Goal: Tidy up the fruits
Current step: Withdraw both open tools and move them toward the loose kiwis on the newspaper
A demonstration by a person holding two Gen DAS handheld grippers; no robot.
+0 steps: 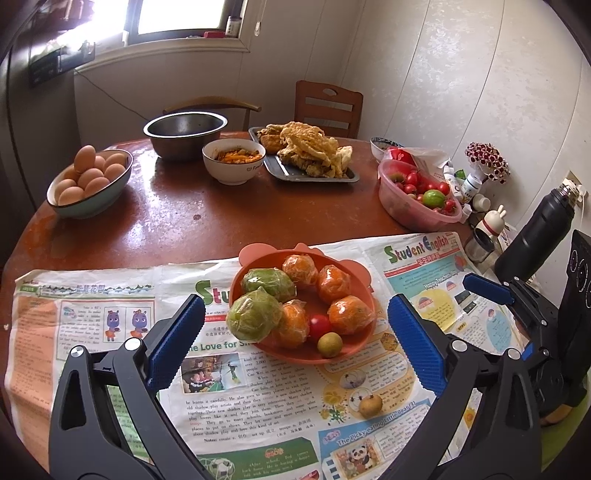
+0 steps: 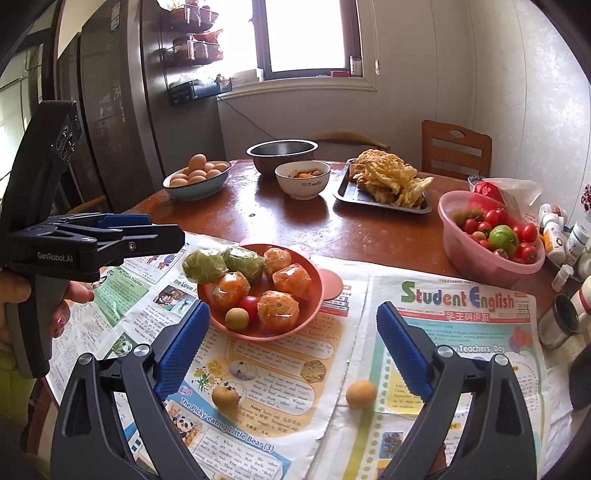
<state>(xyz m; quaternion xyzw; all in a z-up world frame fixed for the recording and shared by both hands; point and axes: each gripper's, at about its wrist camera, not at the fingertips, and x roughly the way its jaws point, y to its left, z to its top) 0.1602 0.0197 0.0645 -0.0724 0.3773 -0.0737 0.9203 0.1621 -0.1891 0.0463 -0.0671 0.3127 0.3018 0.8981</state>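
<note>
Both grippers' fingers, left (image 1: 295, 339) and right (image 2: 293, 354), gape wide, empty, above newspapers (image 2: 461, 332) covering a round brown tabletop (image 1: 221, 218) by a window (image 2: 306, 33).

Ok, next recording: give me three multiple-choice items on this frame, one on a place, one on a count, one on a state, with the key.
1. Where do the two loose longans lie?
A. in the pink basin
B. on the newspaper
C. among the eggs

2. How many wrapped oranges are in the orange bowl?
A. two
B. four
C. six

3. How are the right tongs?
A. open, holding nothing
B. shut on a longan
C. shut on a tomato

Key: 1 B, both sit on the printed pages in front of the bowl; 2 B, four orange ones beside two green fruits; 3 A, the blue pads stand wide apart.
</note>
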